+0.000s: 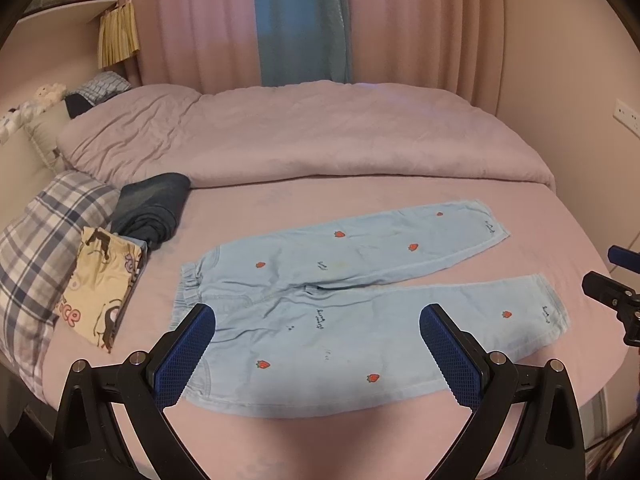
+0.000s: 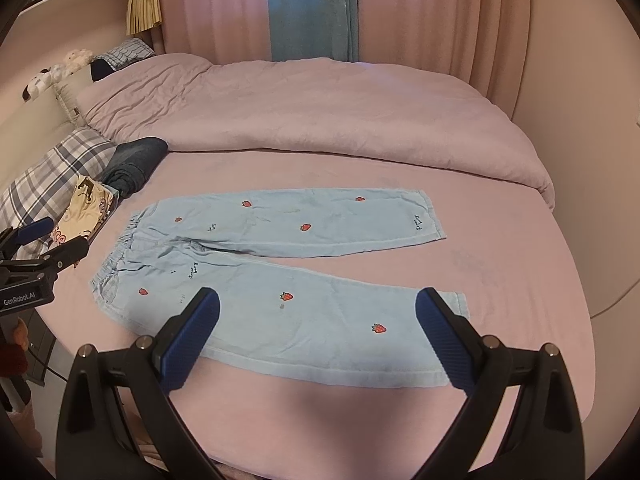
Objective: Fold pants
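Light-blue strawberry-print cotton pants (image 1: 340, 300) lie flat, unfolded, on the pink bed (image 1: 320, 440); left gripper (image 1: 318, 356) and right gripper (image 2: 318, 338) both gape wide, empty

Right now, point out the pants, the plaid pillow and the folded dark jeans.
pants (image 1: 320, 320), left wrist view, on the seat area where the legs meet.
plaid pillow (image 1: 44, 236), left wrist view, middle of its top face.
folded dark jeans (image 2: 134, 162), right wrist view, its upper fold.

Bare bed sheet (image 2: 500, 248) lies open around the pants (image 2: 280, 280). Folded clothes (image 1: 148, 212) and a plaid pillow (image 1: 40, 248) crowd the waistband side; the duvet (image 1: 320, 136) bounds the far side.
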### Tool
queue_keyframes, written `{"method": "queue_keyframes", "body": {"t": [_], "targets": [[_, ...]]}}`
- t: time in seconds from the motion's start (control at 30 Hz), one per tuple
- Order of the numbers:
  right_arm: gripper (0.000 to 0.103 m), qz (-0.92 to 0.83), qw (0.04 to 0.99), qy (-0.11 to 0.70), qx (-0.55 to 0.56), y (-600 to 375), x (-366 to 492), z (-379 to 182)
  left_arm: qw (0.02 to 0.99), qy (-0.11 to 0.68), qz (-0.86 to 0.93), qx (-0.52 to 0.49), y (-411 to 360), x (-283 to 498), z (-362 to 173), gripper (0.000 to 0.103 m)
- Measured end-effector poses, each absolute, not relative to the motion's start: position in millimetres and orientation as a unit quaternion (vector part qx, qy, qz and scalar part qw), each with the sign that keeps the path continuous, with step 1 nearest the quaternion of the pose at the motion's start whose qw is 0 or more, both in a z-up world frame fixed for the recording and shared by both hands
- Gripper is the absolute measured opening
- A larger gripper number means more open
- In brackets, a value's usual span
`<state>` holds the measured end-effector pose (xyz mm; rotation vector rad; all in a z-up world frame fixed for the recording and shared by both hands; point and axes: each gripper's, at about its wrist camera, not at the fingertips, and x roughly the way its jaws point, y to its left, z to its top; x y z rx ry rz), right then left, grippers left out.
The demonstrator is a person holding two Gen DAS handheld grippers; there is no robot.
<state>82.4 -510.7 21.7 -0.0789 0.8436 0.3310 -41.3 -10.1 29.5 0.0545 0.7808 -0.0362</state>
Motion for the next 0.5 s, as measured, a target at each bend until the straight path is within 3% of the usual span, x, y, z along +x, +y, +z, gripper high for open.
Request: {"method": "queue_keyframes", "body": {"t": [0.5], "targets": [[0.099,0.165,0.898,0.406,-0.04,-511.5,84.1,24.2,0.924,0.382,-0.018,0.026,-4.0,-39.1,24.4,0.102]]}}
